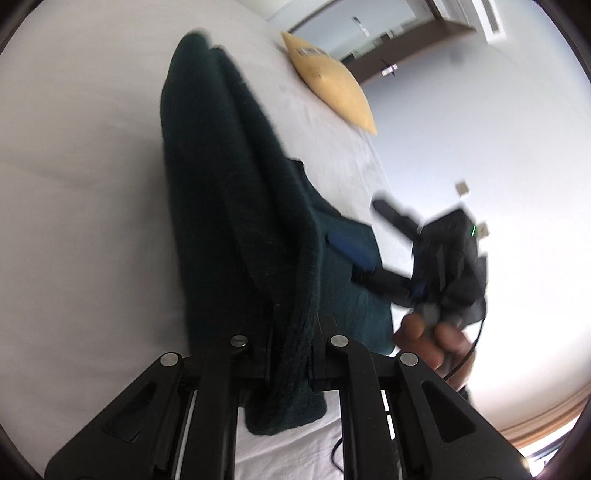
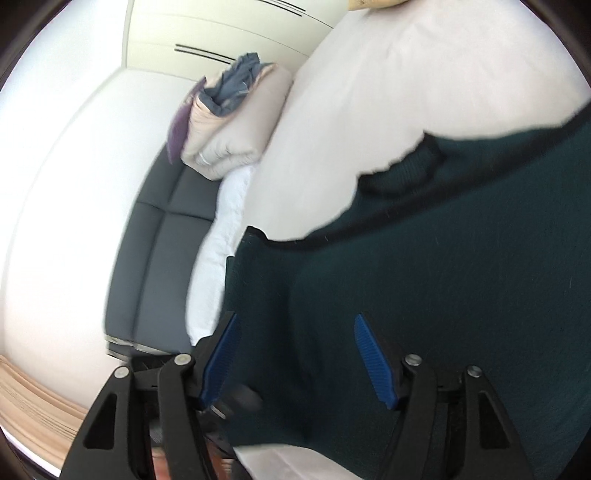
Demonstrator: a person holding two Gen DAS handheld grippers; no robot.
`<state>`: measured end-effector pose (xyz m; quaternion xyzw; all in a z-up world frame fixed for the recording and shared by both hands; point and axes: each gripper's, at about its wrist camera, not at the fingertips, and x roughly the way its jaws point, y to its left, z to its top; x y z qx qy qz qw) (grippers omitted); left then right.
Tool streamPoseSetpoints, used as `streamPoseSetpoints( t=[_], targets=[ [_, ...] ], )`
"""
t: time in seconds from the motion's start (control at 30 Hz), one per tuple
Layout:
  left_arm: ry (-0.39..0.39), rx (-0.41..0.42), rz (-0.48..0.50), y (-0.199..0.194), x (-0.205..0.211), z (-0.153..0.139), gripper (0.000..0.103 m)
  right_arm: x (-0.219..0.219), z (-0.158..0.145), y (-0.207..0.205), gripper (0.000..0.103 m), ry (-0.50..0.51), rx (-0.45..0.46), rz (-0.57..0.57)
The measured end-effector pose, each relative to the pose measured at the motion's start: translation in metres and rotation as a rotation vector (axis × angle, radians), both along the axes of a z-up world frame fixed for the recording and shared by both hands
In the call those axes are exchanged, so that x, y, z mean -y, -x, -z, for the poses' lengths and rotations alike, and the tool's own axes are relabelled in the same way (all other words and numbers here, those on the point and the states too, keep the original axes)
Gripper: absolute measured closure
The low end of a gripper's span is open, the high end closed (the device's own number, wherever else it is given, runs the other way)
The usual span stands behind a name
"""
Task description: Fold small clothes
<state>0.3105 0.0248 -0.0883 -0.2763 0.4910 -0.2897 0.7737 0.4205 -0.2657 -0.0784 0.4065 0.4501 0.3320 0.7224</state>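
Note:
A dark green knitted garment (image 1: 221, 184) hangs over the white bed (image 1: 81, 166). My left gripper (image 1: 291, 332) is shut on a bunched edge of it, which rises from the sheet up to the jaws. The rest trails away across the bed. In the right wrist view the same garment (image 2: 443, 277) spreads flat under my right gripper (image 2: 295, 321). That gripper stands open, its blue pads (image 2: 373, 358) wide apart over the cloth and not pressing on it. The right gripper (image 1: 365, 240) also shows in the left wrist view, held by a hand (image 1: 428, 339).
A yellow pillow (image 1: 332, 77) lies at the far end of the bed. Beside the bed stands a dark grey padded bench (image 2: 159, 251) with a folded beige quilt and a blue cloth (image 2: 236, 122) on it. A cream wardrobe (image 2: 221, 29) is behind.

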Motion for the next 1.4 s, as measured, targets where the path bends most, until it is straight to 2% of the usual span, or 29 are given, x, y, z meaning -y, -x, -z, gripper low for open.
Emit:
streamPoseSetpoints(
  t=[0.1, 0.27, 0.4, 0.47, 0.53, 0.6, 0.7, 0.8, 0.87, 1.07, 1.4],
  targets=[
    [-0.032, -0.003, 0.047, 0.003, 0.032, 0.01, 0.093, -0.006, 0.0, -0.01, 0.026, -0.026, -0.017, -0.04],
    [-0.058, -0.024, 0.077, 0.006, 0.055, 0.025, 0.093, -0.018, 0.004, -0.021, 0.026, -0.012, -0.031, -0.06],
    [-0.06, -0.031, 0.079, 0.009, 0.059, 0.029, 0.093, -0.027, 0.003, -0.024, 0.028, 0.072, 0.001, -0.04],
    [-0.055, -0.031, 0.072, 0.008, 0.061, 0.03, 0.093, -0.031, 0.004, -0.029, 0.041, 0.143, -0.002, -0.032],
    [-0.061, -0.025, 0.073, 0.009, 0.064, 0.028, 0.093, -0.032, 0.008, -0.033, 0.062, 0.182, -0.01, -0.025],
    [-0.064, -0.023, 0.074, 0.01, 0.066, 0.026, 0.093, -0.029, 0.01, -0.034, 0.071, 0.196, -0.005, -0.004],
    [-0.071, -0.023, 0.077, 0.012, 0.074, 0.022, 0.093, -0.02, 0.011, -0.033, 0.077, 0.19, 0.01, 0.032],
    [-0.086, -0.02, 0.088, 0.006, 0.077, 0.019, 0.093, -0.008, 0.009, -0.03, 0.087, 0.214, 0.028, 0.06],
    [-0.096, -0.016, 0.102, 0.004, 0.085, 0.015, 0.093, -0.002, 0.007, -0.029, 0.088, 0.247, 0.04, 0.075],
    [-0.12, 0.0, 0.155, -0.006, 0.114, 0.001, 0.093, 0.035, 0.005, -0.03, 0.089, 0.263, 0.047, 0.108],
    [-0.164, 0.012, 0.303, -0.018, 0.218, -0.01, 0.093, 0.138, 0.02, -0.025, 0.089, 0.301, -0.015, 0.156]
  ],
)
